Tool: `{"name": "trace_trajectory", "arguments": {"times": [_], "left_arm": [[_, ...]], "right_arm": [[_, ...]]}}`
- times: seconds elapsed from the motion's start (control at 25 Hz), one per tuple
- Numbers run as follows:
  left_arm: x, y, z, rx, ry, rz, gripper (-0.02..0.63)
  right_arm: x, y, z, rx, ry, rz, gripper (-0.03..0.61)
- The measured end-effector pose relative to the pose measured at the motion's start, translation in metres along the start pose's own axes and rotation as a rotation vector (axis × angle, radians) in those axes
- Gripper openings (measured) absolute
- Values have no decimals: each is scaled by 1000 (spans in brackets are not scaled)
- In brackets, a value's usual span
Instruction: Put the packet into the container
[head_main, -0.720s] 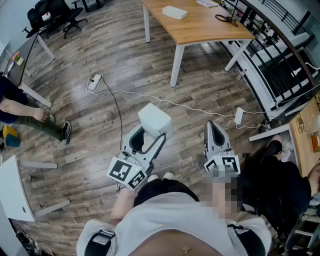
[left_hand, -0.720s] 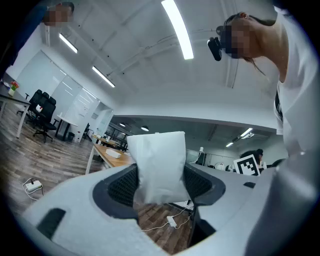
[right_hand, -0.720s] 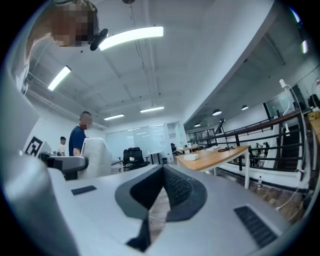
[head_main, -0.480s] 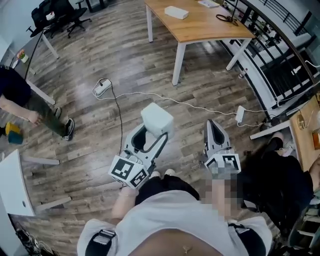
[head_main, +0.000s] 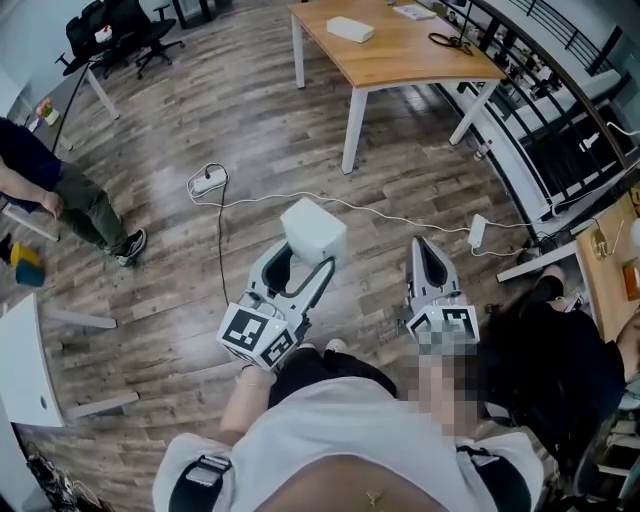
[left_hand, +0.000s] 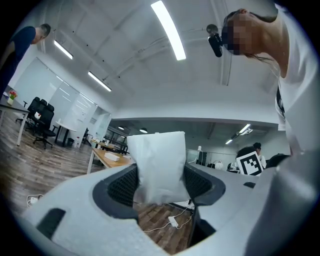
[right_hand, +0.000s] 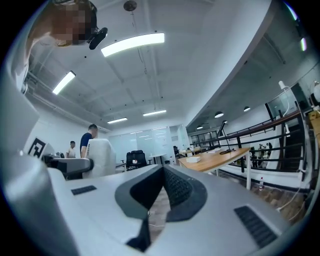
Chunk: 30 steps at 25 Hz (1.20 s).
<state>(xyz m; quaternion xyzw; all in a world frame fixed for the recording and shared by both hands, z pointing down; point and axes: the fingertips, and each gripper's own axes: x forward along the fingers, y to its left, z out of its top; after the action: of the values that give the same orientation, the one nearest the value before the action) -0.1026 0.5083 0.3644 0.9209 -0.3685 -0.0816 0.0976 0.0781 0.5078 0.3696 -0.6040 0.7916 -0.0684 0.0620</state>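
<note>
Above a wooden floor (head_main: 262, 128), the left gripper (head_main: 301, 262) is clamped on a white packet (head_main: 313, 230). The right gripper (head_main: 428, 252) hangs beside it, jaws together, empty.

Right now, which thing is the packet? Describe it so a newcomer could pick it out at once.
Start at the wood floor between the wooden table and the person. The left gripper reaches forward there with the packet pinched between its jaws. It is a puffy white pouch held in the air, unlike the flat white box lying on the table.
</note>
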Motion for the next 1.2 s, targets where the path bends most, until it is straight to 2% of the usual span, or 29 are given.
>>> {"name": "trace_trajectory", "arguments": {"times": [0.68, 1.2], "left_arm": [[19, -21, -13, 38, 25, 32, 293], [50, -20, -21, 65, 54, 2, 293]], "right_arm": [[6, -18, 6, 17, -30, 41, 11], [18, -39, 1, 28, -3, 20, 11]]}}
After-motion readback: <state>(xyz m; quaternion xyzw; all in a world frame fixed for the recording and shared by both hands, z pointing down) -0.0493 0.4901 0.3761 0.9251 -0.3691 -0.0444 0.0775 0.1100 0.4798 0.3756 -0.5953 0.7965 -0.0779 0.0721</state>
